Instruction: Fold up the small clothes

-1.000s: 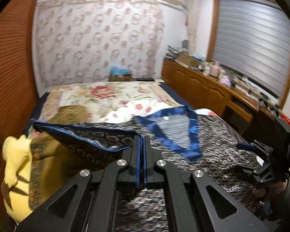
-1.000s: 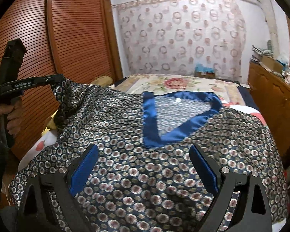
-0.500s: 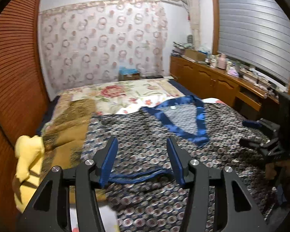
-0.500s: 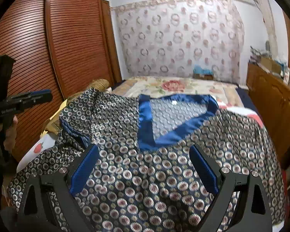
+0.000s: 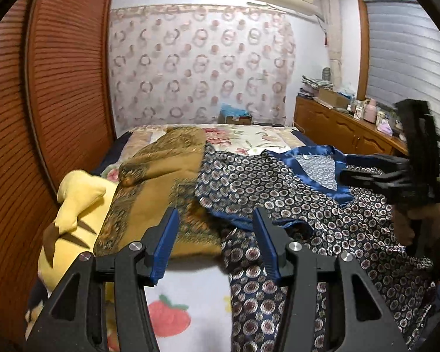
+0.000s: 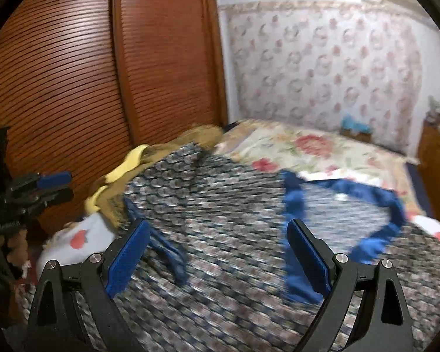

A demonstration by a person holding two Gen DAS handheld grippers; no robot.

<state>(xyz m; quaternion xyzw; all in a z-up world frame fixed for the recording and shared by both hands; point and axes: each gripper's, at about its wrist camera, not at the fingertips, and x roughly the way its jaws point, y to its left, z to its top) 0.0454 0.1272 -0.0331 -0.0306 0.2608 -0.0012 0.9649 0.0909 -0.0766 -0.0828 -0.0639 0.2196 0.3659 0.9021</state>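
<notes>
A dark patterned top with a blue satin V-neck lies spread on the bed; its left sleeve is folded over onto the body. It also shows, blurred, in the right wrist view. My left gripper is open and empty above the bed's near left edge, beside the top's hem. My right gripper is open and empty above the top's middle. In the left wrist view the right gripper hangs over the top's right side. The left gripper shows at the left of the right wrist view.
A brown patterned cloth and a yellow plush toy lie left of the top. A white strawberry blanket covers the near bed edge. A wooden slatted wardrobe stands left; a cluttered wooden cabinet runs along the right.
My left gripper opened, let go of the sleeve and drew back to the left. The sleeve now lies folded on the top. My right gripper swung left, blurring its view.
</notes>
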